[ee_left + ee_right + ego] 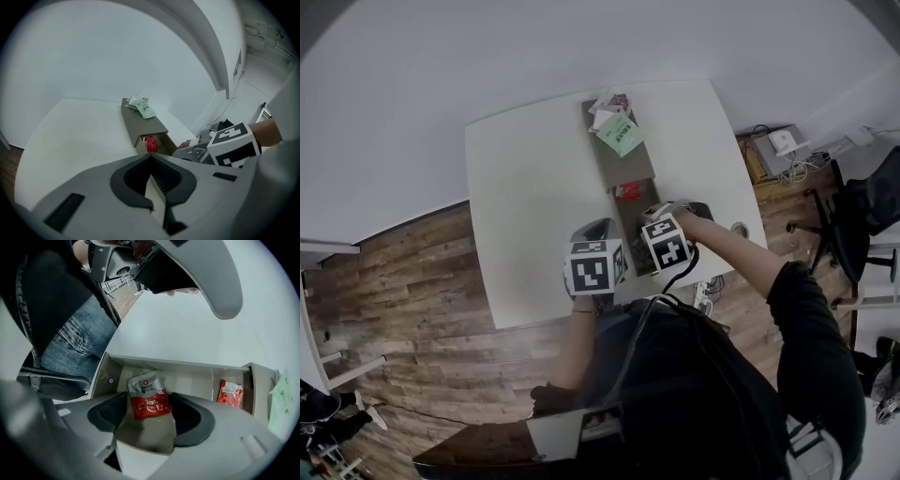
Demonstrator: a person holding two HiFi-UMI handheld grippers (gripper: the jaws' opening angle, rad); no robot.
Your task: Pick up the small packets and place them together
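Observation:
A long grey tray point(630, 170) lies along the white table point(534, 197). My right gripper point(150, 414) points down into the tray's near compartment point(187, 365), jaws open on either side of a red and silver packet point(149, 397) that lies on the floor of the compartment. A small red packet point(230, 393) lies in the adjoining compartment point(626, 190). Green and white packets point(621, 134) are piled at the tray's far end. My left gripper point(150, 159) hovers to the left of the tray's near end, shut and holding nothing.
The table's near edge point(581, 314) is right below both grippers, with the person's jeans point(70, 338) beside it. An office chair point(862, 206) and boxes with cables point(778, 150) stand on the wooden floor to the right.

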